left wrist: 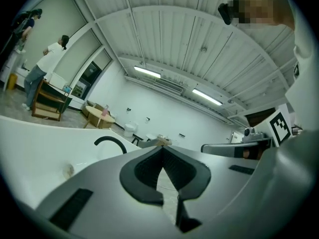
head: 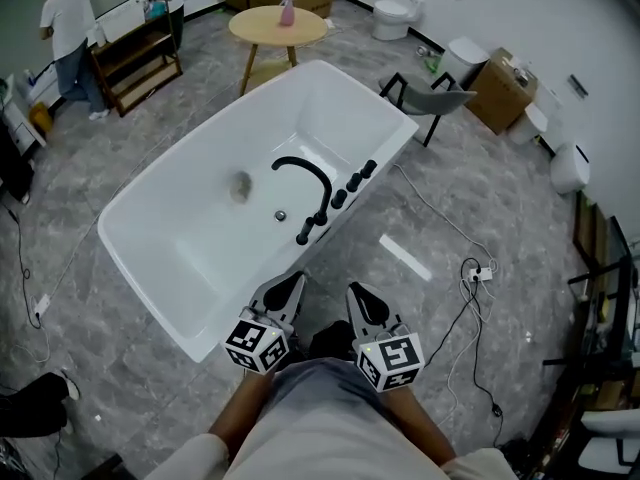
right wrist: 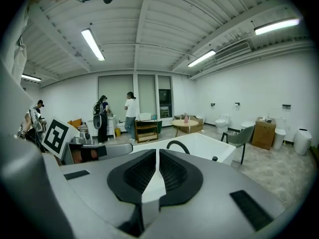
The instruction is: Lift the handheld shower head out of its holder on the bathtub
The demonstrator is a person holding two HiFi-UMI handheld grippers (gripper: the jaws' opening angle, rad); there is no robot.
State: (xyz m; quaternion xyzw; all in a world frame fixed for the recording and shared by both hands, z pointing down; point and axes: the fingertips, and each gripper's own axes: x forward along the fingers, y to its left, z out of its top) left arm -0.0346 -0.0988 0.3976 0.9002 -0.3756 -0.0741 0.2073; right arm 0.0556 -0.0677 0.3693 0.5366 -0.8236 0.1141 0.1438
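Observation:
A white bathtub (head: 150,253) fills the middle of the head view. On its near rim stand a black arched spout (head: 303,171), a row of black knobs (head: 354,180) and the black handheld shower head (head: 306,231), upright in its holder. My left gripper (head: 297,279) and right gripper (head: 356,289) hover side by side just short of that rim, both shut and empty. In the left gripper view the left gripper (left wrist: 162,148) points level past the spout (left wrist: 110,142). In the right gripper view the right gripper (right wrist: 158,151) faces the tub, with the spout (right wrist: 178,146) beyond it.
Beyond the tub stands a round wooden table (head: 277,25) with a pink bottle (head: 287,10). To the right are a grey chair (head: 437,98), a cardboard box (head: 503,90) and a toilet (head: 394,15). A cable with a power strip (head: 480,273) lies on the floor. A person (head: 68,28) stands by a shelf (head: 140,53).

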